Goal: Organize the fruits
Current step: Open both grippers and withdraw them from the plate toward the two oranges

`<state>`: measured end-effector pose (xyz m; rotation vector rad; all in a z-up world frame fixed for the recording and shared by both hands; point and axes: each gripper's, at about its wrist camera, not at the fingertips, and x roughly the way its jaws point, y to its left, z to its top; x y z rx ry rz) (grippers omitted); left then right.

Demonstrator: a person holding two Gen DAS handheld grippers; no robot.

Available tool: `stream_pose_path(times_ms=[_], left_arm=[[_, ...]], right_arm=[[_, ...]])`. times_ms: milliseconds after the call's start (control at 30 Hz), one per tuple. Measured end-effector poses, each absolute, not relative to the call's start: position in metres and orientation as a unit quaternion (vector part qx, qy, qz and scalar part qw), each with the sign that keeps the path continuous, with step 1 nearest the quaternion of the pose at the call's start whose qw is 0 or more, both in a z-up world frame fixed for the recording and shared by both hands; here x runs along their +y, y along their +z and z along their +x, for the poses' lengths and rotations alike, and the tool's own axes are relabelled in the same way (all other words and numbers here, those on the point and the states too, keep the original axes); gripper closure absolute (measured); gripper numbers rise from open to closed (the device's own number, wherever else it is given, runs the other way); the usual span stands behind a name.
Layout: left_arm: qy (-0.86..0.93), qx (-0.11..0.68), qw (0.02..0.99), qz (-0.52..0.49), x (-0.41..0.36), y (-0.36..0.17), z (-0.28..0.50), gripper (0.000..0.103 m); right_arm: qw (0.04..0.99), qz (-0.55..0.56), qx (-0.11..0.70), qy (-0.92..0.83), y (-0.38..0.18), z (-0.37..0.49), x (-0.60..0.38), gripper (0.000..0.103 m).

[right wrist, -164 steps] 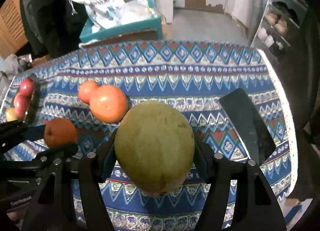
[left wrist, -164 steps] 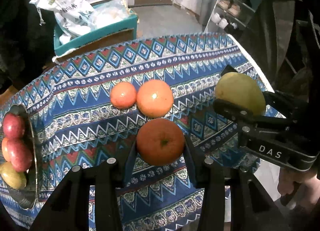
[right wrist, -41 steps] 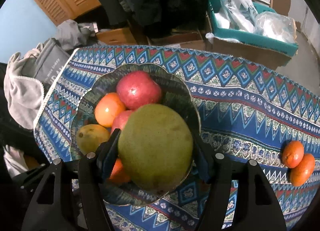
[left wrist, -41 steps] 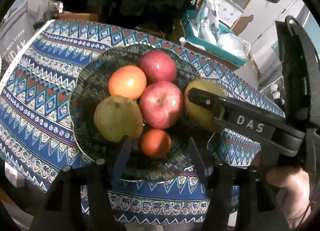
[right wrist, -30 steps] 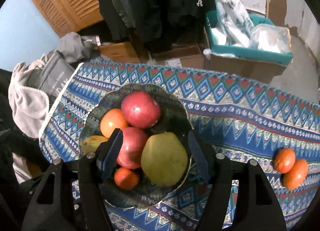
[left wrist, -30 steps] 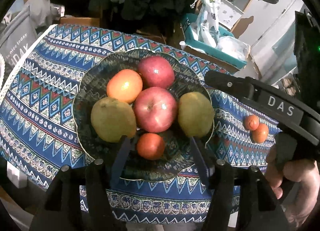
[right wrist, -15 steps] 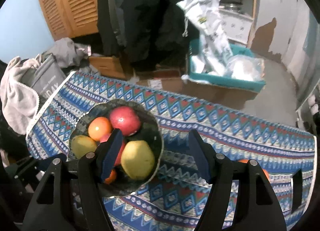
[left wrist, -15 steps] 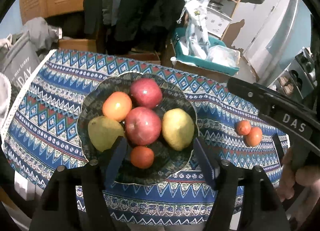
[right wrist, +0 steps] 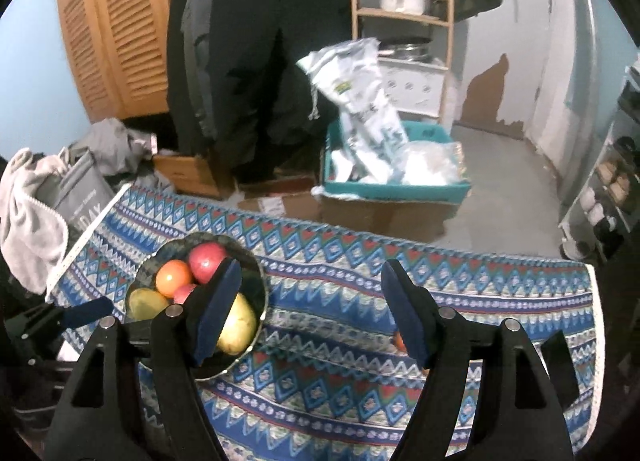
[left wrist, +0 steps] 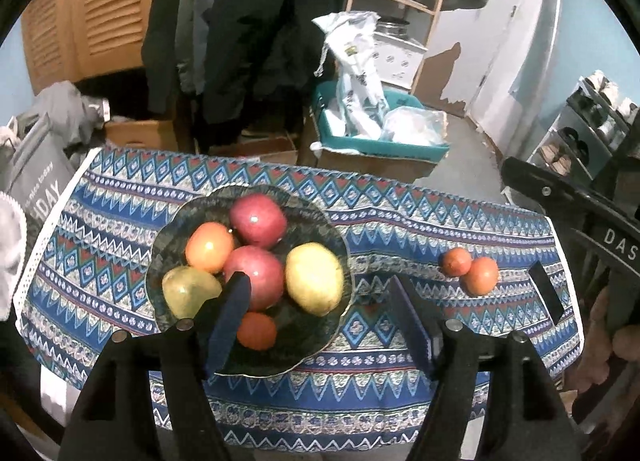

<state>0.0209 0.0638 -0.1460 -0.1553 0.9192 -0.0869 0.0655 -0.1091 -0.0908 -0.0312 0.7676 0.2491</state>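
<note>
— Where does the fruit sit?

— Most of it is in the dark scalloped glass bowl point(left wrist: 160, 261) on the blue patterned tablecloth point(left wrist: 400, 221). Two red apples point(left wrist: 258, 219) lie at the back and middle, a round orange point(left wrist: 209, 246) touching them on the left, a yellow-green pear point(left wrist: 190, 289) at the front left, a yellow-green mango point(left wrist: 315, 278) on the right side, and a small tangerine point(left wrist: 257, 330) at the front.

— Anything outside the bowl?

— Two small tangerines point(left wrist: 470, 268), touching each other, well apart from the bowl toward the right end of the cloth, near a flat black rectangular object point(left wrist: 546, 291).

— And the left gripper point(left wrist: 318, 317)?

— It hangs above the bowl's near right rim, its jaws opening with nothing between them; the fruit only shows beyond the fingers.

— The right gripper point(right wrist: 312, 303)?

— Its jaws are opening too, empty, over bare cloth to the right of the bowl point(right wrist: 262, 293). From the left wrist view its black arm marked DAS enters at the right edge, held by a hand point(left wrist: 618, 341).
</note>
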Motion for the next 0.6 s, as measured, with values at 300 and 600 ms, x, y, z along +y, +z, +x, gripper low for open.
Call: stream_pose_path(times_ms=[300, 600], left_arm=[[-0.055, 0.424, 0.902, -0.056, 0.039, -0.127, 0.016, 0.027], [-0.071, 0.418, 0.905, -0.035, 0.009, -0.117, 0.015, 0.024]], right_arm=[[0.937, -0.01, 0.336, 0.094, -0.067, 0.039, -0.152, 0.022], [0.945, 0.009, 0.321, 0.065, -0.059, 0.021, -0.193, 0.018]])
